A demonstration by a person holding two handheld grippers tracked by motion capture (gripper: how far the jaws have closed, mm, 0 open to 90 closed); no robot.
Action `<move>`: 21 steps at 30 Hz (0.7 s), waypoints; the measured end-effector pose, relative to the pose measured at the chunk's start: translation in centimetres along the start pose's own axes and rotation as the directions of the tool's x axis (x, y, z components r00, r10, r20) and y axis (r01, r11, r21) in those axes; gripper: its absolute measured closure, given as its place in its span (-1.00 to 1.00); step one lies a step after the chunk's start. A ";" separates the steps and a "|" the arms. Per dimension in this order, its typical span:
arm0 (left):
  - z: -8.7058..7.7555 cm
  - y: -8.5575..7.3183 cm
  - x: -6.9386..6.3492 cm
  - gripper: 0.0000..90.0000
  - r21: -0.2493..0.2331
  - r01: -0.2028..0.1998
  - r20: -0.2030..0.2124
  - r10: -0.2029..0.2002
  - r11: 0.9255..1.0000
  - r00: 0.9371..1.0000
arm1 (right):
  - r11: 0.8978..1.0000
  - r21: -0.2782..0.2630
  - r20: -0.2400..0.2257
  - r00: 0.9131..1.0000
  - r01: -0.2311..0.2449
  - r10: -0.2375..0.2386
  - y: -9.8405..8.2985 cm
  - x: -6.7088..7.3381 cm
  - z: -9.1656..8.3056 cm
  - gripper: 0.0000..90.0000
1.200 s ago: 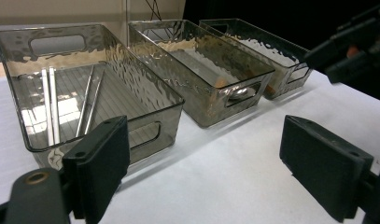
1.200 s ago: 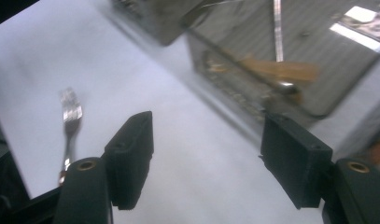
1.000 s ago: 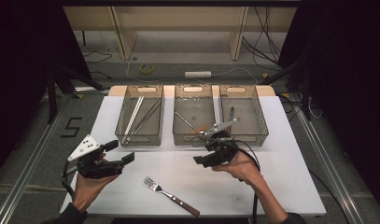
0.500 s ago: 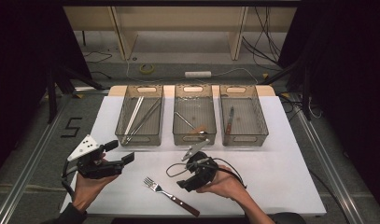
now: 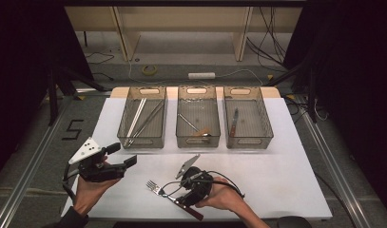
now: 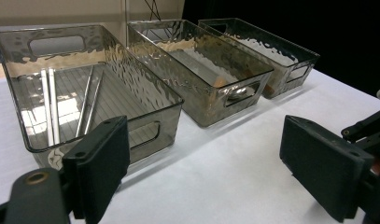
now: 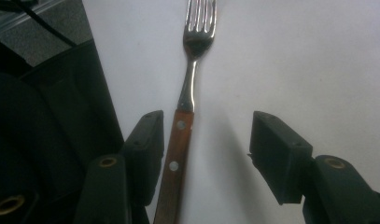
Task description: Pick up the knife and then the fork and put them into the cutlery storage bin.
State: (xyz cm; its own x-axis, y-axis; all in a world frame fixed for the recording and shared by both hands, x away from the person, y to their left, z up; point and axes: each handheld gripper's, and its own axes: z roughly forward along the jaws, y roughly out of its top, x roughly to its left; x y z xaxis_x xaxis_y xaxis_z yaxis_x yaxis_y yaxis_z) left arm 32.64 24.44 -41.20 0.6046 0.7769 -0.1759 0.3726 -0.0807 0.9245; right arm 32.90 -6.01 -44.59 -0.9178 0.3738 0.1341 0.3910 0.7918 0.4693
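A fork (image 5: 157, 187) with a brown wooden handle lies on the white table near the front edge, tines toward the far left. My right gripper (image 5: 180, 198) hangs low over its handle. In the right gripper view the fork (image 7: 186, 100) runs up between the jaws of the right gripper (image 7: 207, 140). Its handle is close against the left pad, with a wide gap to the right pad. These jaws have just been closing and are still open around the handle. My left gripper (image 5: 123, 155) is held at the front left, open and empty, and its view shows the left gripper (image 6: 206, 163) facing the bins.
Three clear smoky bins stand in a row at the back. The left bin (image 5: 142, 141) holds long metal sticks, the middle bin (image 5: 197, 140) a utensil, and the right bin (image 5: 248, 141) a knife (image 5: 234, 121). A cable loops beside the right gripper.
My right hand came from in front of the bins toward the front edge and sank over the fork's handle. The left hand stayed where it was.
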 end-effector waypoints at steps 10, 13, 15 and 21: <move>0.0 0.0 -0.1 -0.65 0.002 -0.003 0.002 0.003 1.000 1.000 | 0.997 0.063 -0.023 0.999 0.037 -0.035 -0.1 0.5 0.9 0.11; 0.0 0.0 -0.1 -0.65 0.001 -0.004 0.002 0.004 1.000 1.000 | 0.996 0.079 -0.025 0.999 0.043 -0.041 -0.1 0.6 1.0 0.13; 0.0 0.0 -0.1 -0.65 0.001 -0.003 0.001 0.003 1.000 1.000 | 0.996 0.086 -0.029 0.999 0.039 -0.036 -0.1 0.7 1.1 0.15; 0.0 0.0 -0.1 -0.65 0.001 -0.005 0.002 0.005 1.000 1.000 | 0.994 0.104 -0.037 0.998 0.045 -0.042 -0.1 0.9 1.3 0.19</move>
State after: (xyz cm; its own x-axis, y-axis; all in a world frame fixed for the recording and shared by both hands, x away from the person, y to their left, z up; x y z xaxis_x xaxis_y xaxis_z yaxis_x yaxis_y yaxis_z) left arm 32.59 24.39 -41.18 0.6077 0.7755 -0.1715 0.3699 -0.0853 0.9251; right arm 32.15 -5.18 -45.67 -0.9352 0.3223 0.1464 0.3540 0.8537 0.3819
